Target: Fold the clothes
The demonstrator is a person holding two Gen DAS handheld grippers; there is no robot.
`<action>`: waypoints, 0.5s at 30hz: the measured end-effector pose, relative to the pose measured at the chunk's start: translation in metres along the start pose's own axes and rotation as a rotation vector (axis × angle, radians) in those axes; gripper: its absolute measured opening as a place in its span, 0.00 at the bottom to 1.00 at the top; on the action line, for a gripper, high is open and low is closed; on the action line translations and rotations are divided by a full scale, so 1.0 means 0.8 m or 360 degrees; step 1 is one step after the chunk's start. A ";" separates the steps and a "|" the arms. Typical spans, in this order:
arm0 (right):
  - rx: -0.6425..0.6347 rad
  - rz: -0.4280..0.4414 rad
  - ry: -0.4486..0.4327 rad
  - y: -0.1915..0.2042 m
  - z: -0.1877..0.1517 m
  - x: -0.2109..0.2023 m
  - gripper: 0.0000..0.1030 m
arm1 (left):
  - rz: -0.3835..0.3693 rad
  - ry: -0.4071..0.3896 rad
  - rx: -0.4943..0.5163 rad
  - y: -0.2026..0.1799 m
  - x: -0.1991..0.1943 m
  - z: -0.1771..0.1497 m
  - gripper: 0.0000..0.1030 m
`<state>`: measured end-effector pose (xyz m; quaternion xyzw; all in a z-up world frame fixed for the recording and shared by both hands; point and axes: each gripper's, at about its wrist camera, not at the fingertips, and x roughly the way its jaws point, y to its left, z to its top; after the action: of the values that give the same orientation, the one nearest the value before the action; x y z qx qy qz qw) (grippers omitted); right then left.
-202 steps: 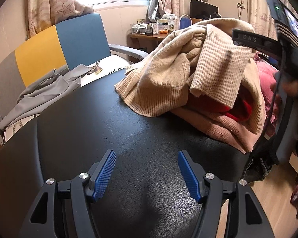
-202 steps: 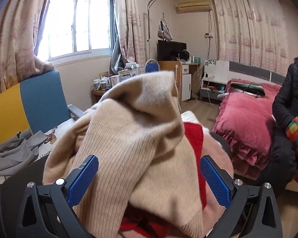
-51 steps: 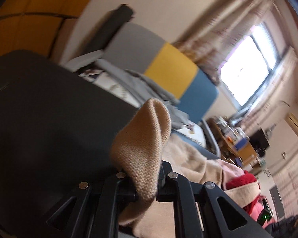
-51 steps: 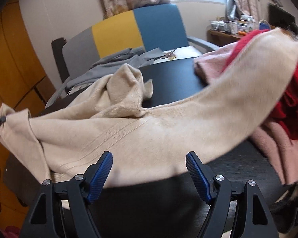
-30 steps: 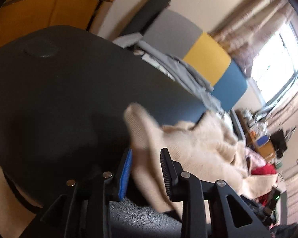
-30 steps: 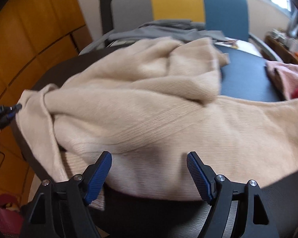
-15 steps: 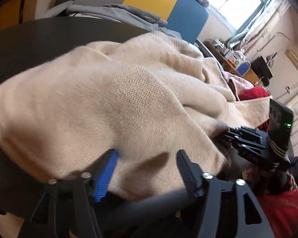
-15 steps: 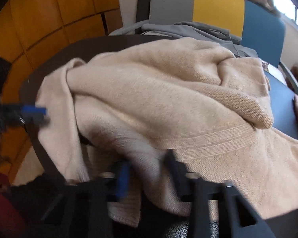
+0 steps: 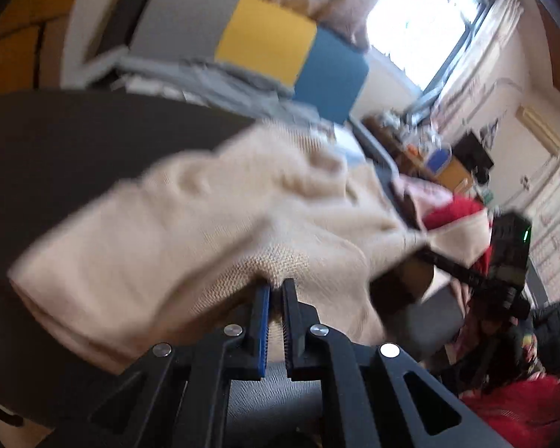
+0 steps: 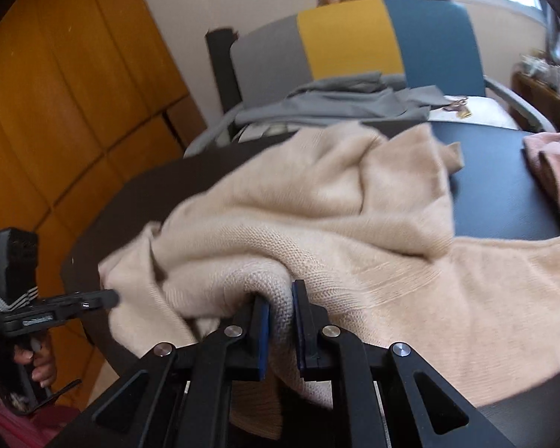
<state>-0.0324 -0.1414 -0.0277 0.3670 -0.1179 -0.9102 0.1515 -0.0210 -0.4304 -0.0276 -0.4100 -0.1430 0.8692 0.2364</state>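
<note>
A beige knit sweater [image 10: 354,201] lies bunched on the dark table [image 10: 504,186]. It also shows in the left wrist view [image 9: 205,224]. My left gripper [image 9: 276,287] is shut on a fold of the sweater at its near edge; it also shows in the right wrist view [image 10: 108,298] at the sweater's left end. My right gripper [image 10: 280,295] is shut on another fold of the sweater's near edge; it also shows in the left wrist view [image 9: 425,250] at the sweater's right end.
A pink garment [image 10: 552,164] and a red one [image 9: 451,211] lie on the table to the right. A grey, yellow and blue chair [image 10: 347,48] with grey cloth [image 10: 336,104] stands behind the table. An orange wall [image 10: 56,112] is at left.
Both grippers were open half a second ago; both have now closed on folds of the beige sweater's near edge. The sweater was dragged off the pile and across the table earlier.
</note>
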 end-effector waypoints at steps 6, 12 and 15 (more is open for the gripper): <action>0.0045 -0.0038 -0.0133 -0.008 0.024 -0.030 0.10 | 0.0100 -0.0290 -0.0111 0.048 -0.074 0.059 0.02; 0.0107 -0.0062 -0.0258 -0.024 0.050 -0.062 0.10 | 0.0571 -0.0360 -0.0174 0.117 -0.098 0.102 0.08; 0.0114 -0.0100 -0.0247 -0.030 0.057 -0.051 0.10 | 0.0661 -0.0325 -0.0211 0.133 -0.089 0.096 0.16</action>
<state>-0.0412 -0.0997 0.0219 0.3040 -0.1502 -0.9354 0.1001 -0.0725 -0.5627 0.0191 -0.3553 -0.1356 0.9248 0.0094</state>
